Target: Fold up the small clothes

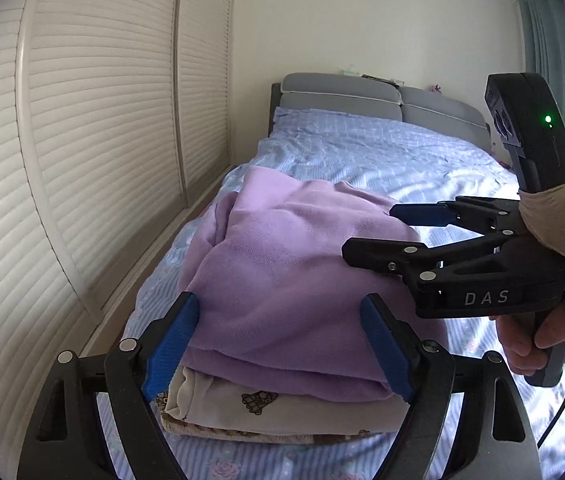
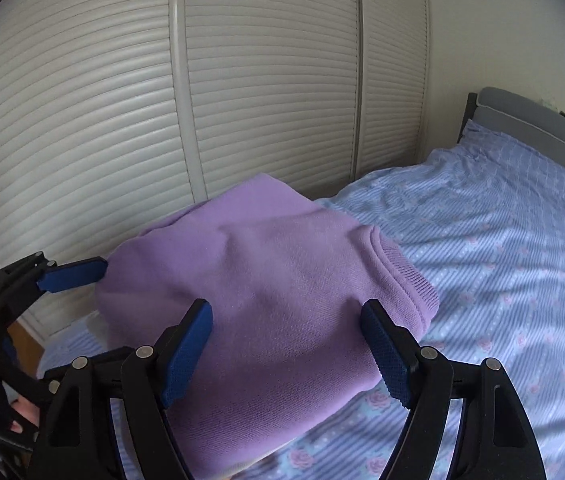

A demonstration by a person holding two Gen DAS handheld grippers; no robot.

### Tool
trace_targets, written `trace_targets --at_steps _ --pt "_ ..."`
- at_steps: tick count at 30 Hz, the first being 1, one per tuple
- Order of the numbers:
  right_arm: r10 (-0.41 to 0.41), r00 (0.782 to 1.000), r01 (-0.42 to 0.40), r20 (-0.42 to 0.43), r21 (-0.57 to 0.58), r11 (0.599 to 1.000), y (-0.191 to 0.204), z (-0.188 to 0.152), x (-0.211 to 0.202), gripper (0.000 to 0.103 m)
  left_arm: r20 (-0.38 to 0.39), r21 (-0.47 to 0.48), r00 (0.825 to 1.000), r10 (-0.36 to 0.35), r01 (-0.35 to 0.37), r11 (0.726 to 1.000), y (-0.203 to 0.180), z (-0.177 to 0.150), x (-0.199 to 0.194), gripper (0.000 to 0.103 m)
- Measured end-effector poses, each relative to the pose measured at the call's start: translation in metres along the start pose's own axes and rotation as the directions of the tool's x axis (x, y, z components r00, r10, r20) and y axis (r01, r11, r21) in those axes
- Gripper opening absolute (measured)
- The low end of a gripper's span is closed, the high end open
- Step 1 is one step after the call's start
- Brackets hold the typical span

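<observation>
**Ana:** Bed (image 1: 382,148) first, since it fills both views. Blue floral sheet, grey headboard (image 1: 362,96) at the far end, louvred wardrobe doors (image 1: 102,120) along one side. Where does the clothing sit on that bed?

**Ben:** At the foot end, close to the wardrobe side, well apart from the headboard. A folded purple sweatshirt (image 1: 282,256) lies on top of a cream garment with a bear print (image 1: 258,404), the two stacked and touching.

**Ana:** And the tools against that stack?

**Ben:** The left gripper (image 1: 278,344) points at the stack's near edge, jaws spread wide and gripping nothing, one blue pad on each side of the purple fold. Whether the pads touch cloth I cannot tell. The right gripper (image 2: 286,352) hovers over the sweatshirt (image 2: 262,292) from the side, also spread and empty, its ribbed hem (image 2: 410,276) lying toward the headboard.

**Ana:** So which one is better placed?

**Ben:** My judgement: the left, being low and level with the stack's front edge. The sweatshirt's longer side appears to run away from it toward the headboard, so any squaring-up would push along that line.

**Ana:** Any containers?

**Ben:** None visible; the pile rests straight on the sheet.
</observation>
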State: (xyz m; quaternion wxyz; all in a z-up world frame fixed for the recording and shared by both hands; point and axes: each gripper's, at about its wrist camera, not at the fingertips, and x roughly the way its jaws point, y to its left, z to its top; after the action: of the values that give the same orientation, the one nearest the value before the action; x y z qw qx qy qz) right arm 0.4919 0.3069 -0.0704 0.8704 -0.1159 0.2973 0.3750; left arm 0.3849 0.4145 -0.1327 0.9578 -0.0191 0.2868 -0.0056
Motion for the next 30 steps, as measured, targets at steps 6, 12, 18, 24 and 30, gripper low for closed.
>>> trace_targets --at_steps 6,12,18,24,30 --pt "-0.074 0.996 0.075 0.043 -0.014 0.997 0.010 -0.001 -0.029 0.077 0.015 0.012 1.000 0.023 -0.023 1.000 -0.017 0.008 -0.034 0.083" --pt "-0.103 0.987 0.094 0.125 0.071 0.993 0.012 -0.022 -0.133 0.077 0.073 0.025 0.996 0.058 -0.060 0.998 -0.060 0.019 -0.121 0.090" --pt "-0.209 0.964 0.187 0.165 0.138 0.973 0.015 -0.077 -0.285 0.080 0.066 0.053 0.997 0.039 -0.042 0.998 -0.140 0.013 -0.206 0.091" --pt "-0.342 0.917 0.282 0.204 0.275 0.919 0.010 -0.149 -0.440 0.093 0.069 0.075 0.997 -0.036 0.031 0.997 -0.222 -0.013 -0.266 0.093" --pt "-0.542 0.826 0.461 0.155 0.370 0.807 0.010 -0.218 -0.543 0.096 0.069 0.107 0.994 -0.089 0.081 0.991 -0.302 -0.040 -0.307 0.094"
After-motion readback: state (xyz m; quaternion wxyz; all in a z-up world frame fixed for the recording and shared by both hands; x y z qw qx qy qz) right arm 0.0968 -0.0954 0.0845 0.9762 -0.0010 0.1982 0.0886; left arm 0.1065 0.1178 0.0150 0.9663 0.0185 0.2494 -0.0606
